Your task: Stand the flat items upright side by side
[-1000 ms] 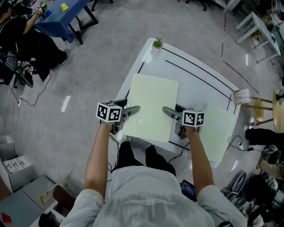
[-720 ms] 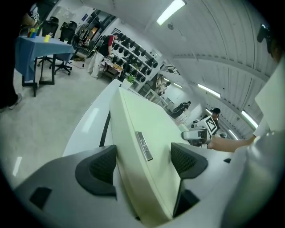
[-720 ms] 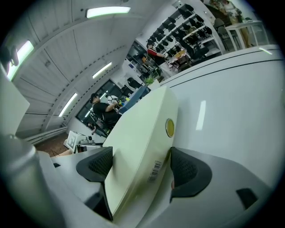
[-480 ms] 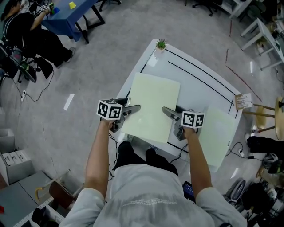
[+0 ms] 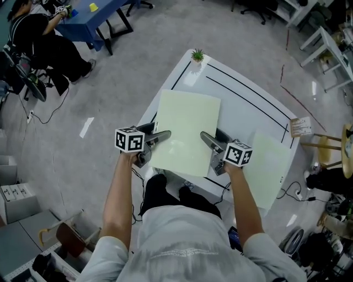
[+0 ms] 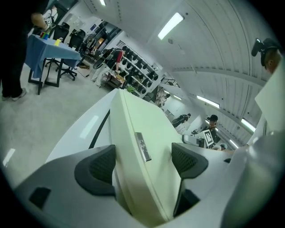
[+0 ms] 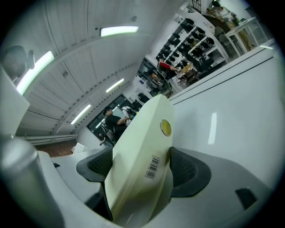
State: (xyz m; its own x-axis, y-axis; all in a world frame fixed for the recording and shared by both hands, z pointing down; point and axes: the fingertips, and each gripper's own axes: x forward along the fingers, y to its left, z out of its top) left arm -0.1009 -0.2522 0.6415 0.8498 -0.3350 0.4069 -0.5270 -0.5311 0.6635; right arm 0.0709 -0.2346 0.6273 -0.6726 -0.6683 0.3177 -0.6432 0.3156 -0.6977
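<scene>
A pale green flat folder (image 5: 185, 132) is held tilted above the white table (image 5: 248, 104), gripped at both side edges. My left gripper (image 5: 160, 140) is shut on its left edge; in the left gripper view the folder (image 6: 142, 133) fills the gap between the pads, a small metal tag on its edge. My right gripper (image 5: 212, 148) is shut on its right edge; in the right gripper view the folder (image 7: 142, 151) shows a barcode and a yellow dot between the pads. A second pale green flat item (image 5: 267, 165) lies flat on the table at the right.
A small potted plant (image 5: 197, 55) stands at the table's far corner, and black lines run along the far side. A wooden stool (image 5: 322, 132) with a card stands right of the table. A blue table (image 5: 88, 16) and a seated person (image 5: 33, 33) are far left.
Both grippers and the folder between them have tilted a little while staying in about the same place. Both grips are unchanged.
</scene>
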